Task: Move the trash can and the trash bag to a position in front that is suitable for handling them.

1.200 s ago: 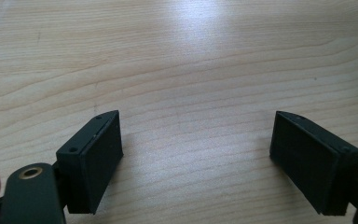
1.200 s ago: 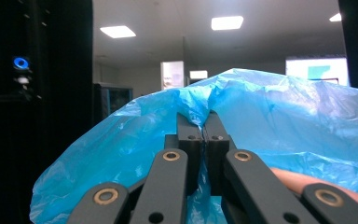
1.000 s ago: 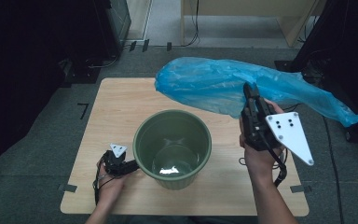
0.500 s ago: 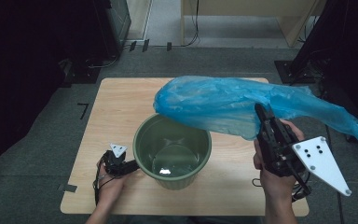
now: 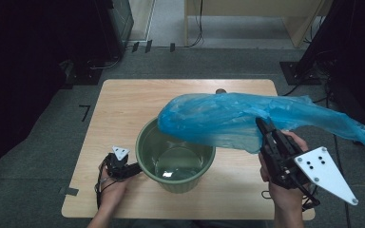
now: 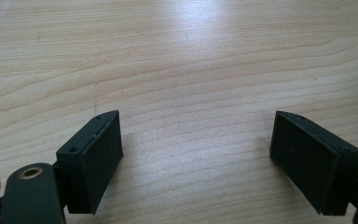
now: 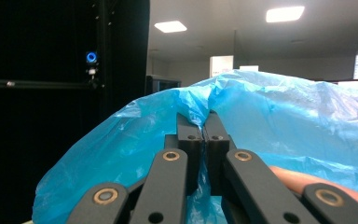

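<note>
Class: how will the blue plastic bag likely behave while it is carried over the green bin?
Probably floppy: the blue plastic bag billows and droops beside the right gripper. Likely very light, as one pinch carries it. Its crinkled film may slip.

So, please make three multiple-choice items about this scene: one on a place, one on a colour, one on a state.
1. Where is the left gripper?
A. inside the bin
B. low on the table, beside the bin
C. lifted above the bag

2. What colour is the plastic bag?
A. blue
B. black
C. white

3. How are the jaws of the right gripper?
A. wide open
B. shut on nothing
C. shut on the bag

Answers:
1 B, it sits by the green bin on the wooden table.
2 A, the film is blue in the high view and the right gripper view.
3 C, the right gripper view shows bag film pinched between the jaws.
</note>
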Motion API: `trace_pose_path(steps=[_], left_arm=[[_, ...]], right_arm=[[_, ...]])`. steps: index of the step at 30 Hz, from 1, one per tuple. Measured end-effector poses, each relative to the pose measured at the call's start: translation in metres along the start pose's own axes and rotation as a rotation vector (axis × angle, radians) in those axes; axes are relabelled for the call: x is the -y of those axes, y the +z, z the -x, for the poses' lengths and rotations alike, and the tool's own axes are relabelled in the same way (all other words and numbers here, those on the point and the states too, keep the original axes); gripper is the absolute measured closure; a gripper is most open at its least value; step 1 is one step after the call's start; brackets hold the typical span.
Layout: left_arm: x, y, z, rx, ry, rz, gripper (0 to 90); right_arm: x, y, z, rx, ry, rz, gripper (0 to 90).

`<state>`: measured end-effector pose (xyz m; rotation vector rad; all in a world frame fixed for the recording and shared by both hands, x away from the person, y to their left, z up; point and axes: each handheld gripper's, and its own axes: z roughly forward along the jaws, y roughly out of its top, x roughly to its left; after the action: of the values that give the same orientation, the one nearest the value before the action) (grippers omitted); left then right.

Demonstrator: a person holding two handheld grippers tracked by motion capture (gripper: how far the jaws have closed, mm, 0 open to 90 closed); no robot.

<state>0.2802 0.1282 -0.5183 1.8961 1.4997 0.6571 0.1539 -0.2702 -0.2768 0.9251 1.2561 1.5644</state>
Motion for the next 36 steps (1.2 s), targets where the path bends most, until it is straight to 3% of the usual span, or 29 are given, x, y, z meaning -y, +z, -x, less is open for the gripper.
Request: trace_pose_path(steps=[4, 13, 25, 27, 30, 31, 33, 34, 35, 36], left_arm=[[0.0, 0.0, 0.0, 0.0, 0.0, 0.0, 16.2], [0.0, 0.0, 0.0, 0.0, 0.0, 0.0, 16.2], [0.0, 0.0, 0.0, 0.003, -0.007, 0.004, 16.2], [0.001, -0.001, 0.0, -0.011, -0.013, 0.005, 16.2], [0.001, -0.003, -0.002, -0.012, -0.023, 0.016, 16.2], [0.001, -0.005, -0.005, -0.014, -0.043, 0.036, 16.2], [-0.001, -0.009, -0.007, -0.01, -0.069, 0.059, 16.2], [-0.001, -0.009, -0.007, -0.01, -0.069, 0.059, 16.1], [-0.003, -0.012, -0.008, -0.001, -0.075, 0.065, 16.1], [-0.01, -0.024, -0.006, 0.001, -0.075, 0.112, 16.2]], right_arm=[[0.005, 0.005, -0.006, -0.016, -0.042, -0.025, 90.0], [0.013, 0.012, -0.014, -0.062, -0.07, -0.08, 90.0], [0.036, 0.034, -0.038, -0.132, -0.118, -0.16, 89.8], [0.04, 0.037, -0.042, -0.143, -0.129, -0.169, 89.4], [0.045, 0.041, -0.047, -0.175, -0.125, -0.182, 84.4], [0.049, 0.044, -0.051, -0.215, -0.11, -0.183, 74.3], [0.052, 0.046, -0.054, -0.253, -0.111, -0.171, 64.2], [0.054, 0.046, -0.055, -0.257, -0.117, -0.162, 57.2], [0.054, 0.046, -0.055, -0.257, -0.117, -0.162, 57.2], [0.057, 0.047, -0.058, -0.257, -0.12, -0.146, 49.8]])
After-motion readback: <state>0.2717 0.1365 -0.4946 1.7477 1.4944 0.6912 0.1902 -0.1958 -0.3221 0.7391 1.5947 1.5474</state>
